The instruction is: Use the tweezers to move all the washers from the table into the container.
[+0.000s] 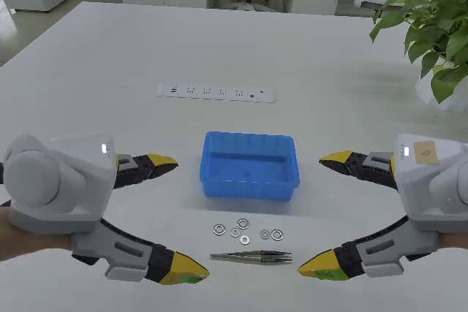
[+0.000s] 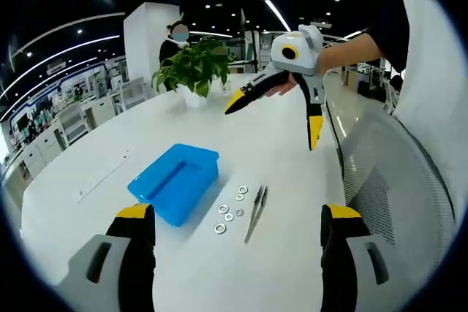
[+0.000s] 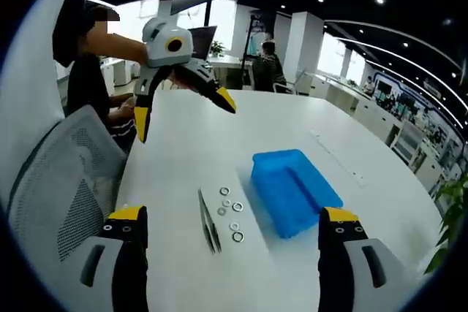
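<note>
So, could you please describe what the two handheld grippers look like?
Both the left gripper and the right gripper have white moulded bodies, dark grey curved jaws ending in pointed yellow tips, and a small lit indicator on top. The right one also carries a tan sticker.

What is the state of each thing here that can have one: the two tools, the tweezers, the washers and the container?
left tool: open, holding nothing
right tool: open, holding nothing
tweezers: lying flat on the table, not held
washers: six, loose on the table between the tweezers and the container, none moved yet
blue container: upright, open at the top, empty
</note>
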### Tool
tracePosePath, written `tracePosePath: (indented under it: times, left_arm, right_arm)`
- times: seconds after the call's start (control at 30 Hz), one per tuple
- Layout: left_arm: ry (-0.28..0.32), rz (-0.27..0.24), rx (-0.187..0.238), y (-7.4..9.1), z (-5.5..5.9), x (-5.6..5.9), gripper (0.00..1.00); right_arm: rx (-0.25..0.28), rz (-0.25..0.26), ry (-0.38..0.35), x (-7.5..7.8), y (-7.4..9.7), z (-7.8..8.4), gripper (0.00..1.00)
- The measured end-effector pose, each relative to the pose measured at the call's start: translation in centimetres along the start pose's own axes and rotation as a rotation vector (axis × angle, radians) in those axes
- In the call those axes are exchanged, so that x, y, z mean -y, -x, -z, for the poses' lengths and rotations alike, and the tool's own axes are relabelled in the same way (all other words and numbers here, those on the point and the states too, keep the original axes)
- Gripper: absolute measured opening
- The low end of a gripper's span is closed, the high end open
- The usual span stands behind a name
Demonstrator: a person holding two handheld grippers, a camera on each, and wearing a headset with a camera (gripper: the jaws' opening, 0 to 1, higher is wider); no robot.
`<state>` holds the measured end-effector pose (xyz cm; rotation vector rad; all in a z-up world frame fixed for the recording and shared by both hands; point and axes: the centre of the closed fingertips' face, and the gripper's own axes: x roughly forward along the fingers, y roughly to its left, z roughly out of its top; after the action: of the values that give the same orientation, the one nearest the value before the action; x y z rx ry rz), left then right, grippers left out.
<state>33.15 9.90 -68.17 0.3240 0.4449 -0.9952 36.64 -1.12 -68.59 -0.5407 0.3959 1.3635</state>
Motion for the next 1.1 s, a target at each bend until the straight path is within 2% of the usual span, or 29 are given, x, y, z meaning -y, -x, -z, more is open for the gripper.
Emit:
tracePosePath:
  times: [0.53,0.87,1.1]
  left_arm:
    - [0.004,0.005,-0.004,0.0,0.3,0.1,1.00]
    - [0.010,0.009,-0.026,-0.1,1.4,0.5,1.00]
    - [0.021,0.012,-0.019,-0.4,1.5,0.5,1.00]
  right_arm:
    - [-0.008,-0.002,-0.001,-0.1,0.0,0.3,0.98]
    - [-0.013,-0.004,0.000,-0.3,-0.2,0.4,0.98]
    - [-0.016,-0.009,0.000,-0.3,-0.4,0.4,0.97]
